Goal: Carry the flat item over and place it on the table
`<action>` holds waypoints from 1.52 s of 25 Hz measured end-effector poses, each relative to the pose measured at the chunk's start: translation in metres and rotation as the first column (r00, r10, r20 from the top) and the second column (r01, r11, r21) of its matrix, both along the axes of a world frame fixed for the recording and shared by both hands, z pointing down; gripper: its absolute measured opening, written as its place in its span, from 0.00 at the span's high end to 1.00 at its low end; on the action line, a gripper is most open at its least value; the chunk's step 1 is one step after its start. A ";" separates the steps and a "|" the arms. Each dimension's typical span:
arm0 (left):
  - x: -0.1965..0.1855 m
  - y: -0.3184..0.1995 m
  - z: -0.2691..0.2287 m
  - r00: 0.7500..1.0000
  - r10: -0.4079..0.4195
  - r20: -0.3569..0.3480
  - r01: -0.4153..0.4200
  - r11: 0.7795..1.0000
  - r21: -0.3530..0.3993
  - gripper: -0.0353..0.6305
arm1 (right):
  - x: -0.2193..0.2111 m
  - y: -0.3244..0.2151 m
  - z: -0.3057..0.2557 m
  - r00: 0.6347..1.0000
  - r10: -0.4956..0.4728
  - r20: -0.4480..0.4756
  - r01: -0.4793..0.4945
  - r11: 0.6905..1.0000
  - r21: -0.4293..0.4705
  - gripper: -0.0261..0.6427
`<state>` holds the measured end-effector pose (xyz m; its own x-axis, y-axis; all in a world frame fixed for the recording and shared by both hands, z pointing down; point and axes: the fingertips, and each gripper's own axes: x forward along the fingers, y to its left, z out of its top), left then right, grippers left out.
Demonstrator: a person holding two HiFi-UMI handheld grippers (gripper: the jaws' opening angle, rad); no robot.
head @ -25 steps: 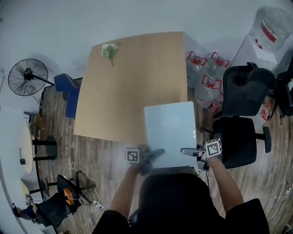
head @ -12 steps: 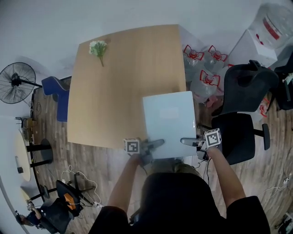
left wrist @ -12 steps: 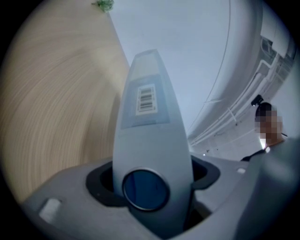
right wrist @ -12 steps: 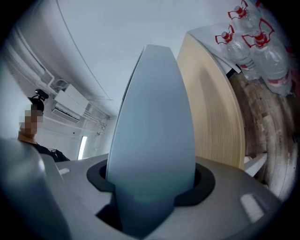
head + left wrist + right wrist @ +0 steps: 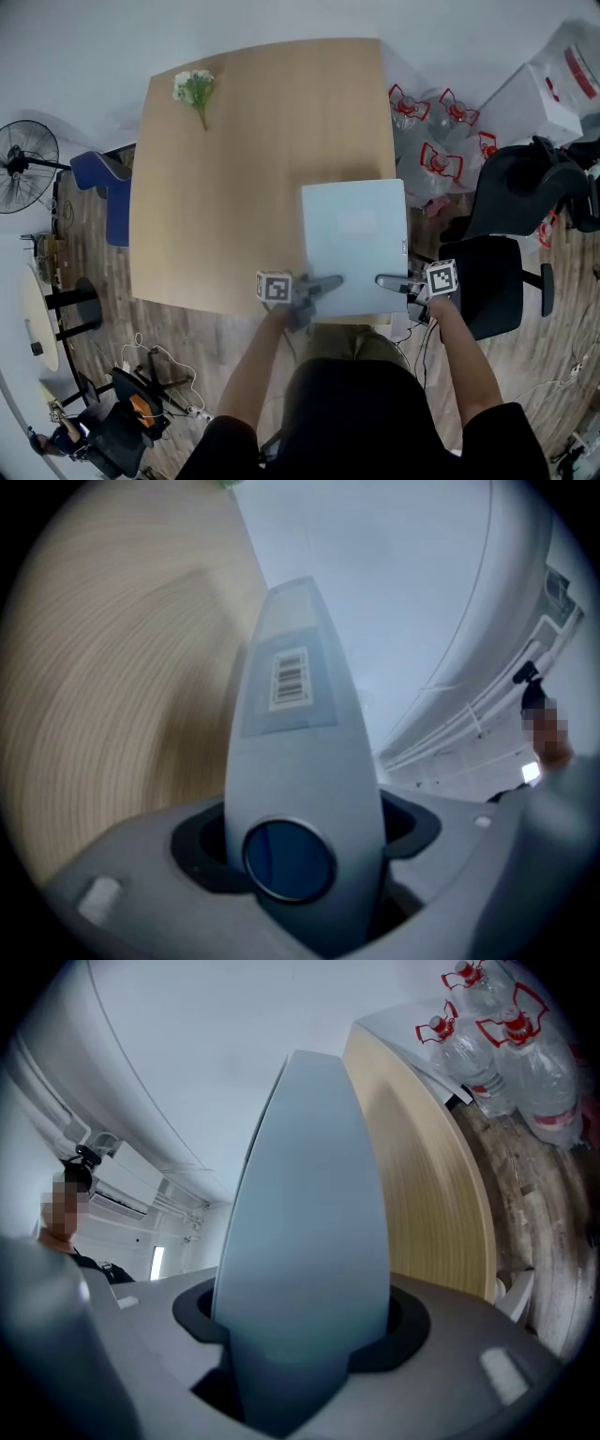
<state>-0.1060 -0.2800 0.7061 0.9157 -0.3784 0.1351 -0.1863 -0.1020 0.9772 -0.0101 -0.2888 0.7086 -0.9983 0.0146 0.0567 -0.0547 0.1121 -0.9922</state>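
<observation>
Closest in, just ahead of the body: left tool [image 5: 323,284] and right tool [image 5: 389,280], each clamped on the near edge of the flat item [image 5: 354,234], one toward each near corner. Along the left tool [image 5: 302,850], jaws pressed onto the pale panel seen edge-on, with a barcode label [image 5: 289,679] facing the lens. Likewise along the right tool [image 5: 300,1335]: jaws tight against the flat item [image 5: 309,1194], nothing else between them.

Reaching straight forward from both tools, long axis pointing away from the body. Spread above the near right corner of the counter [image 5: 244,187]; resting on it or held just clear, cannot tell. Sticking out past the counter's near edge by the strip caught in the tools, and running about level with its right edge.

Neither tool nearer than the other, so an even two-handed move looks called for. Probably a push forward and a little left, then a level lowering before letting go. Judged risky to set down right here, with so much at the corner.

Farther off: flowers [image 5: 194,87] at the far left corner, well apart. Beyond the right edge, water bottles [image 5: 431,141] on the floor and an office chair [image 5: 525,187].
</observation>
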 end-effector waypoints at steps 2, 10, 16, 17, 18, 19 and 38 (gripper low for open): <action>-0.007 -0.015 0.009 1.000 0.008 0.010 -0.007 1.000 -0.012 0.41 | -0.009 -0.017 0.004 1.000 0.006 0.007 -0.007 1.000 0.009 0.51; -0.024 -0.068 0.045 0.998 0.034 0.054 -0.029 0.995 -0.092 0.40 | -0.030 -0.071 0.037 1.000 0.016 0.001 -0.016 0.999 -0.034 0.50; -0.026 -0.090 0.064 0.996 0.055 0.074 -0.043 0.987 -0.156 0.38 | -0.035 -0.089 0.057 0.999 0.023 -0.023 -0.025 0.996 -0.091 0.46; -0.026 -0.091 0.067 0.995 0.057 0.076 -0.043 0.985 -0.169 0.38 | -0.035 -0.090 0.060 0.999 0.024 -0.030 -0.027 0.994 -0.102 0.46; -0.026 -0.092 0.069 0.995 0.059 0.079 -0.043 0.982 -0.183 0.38 | -0.034 -0.091 0.063 0.999 0.026 -0.038 -0.030 0.993 -0.114 0.46; -0.026 -0.093 0.071 0.995 0.060 0.084 -0.042 0.980 -0.193 0.37 | -0.034 -0.091 0.065 0.999 0.029 -0.045 -0.035 0.992 -0.124 0.45; -0.043 -0.112 0.079 0.927 -0.047 0.373 0.117 0.979 -0.168 0.26 | -0.021 -0.101 0.078 0.933 0.059 -0.355 -0.104 0.989 -0.108 0.32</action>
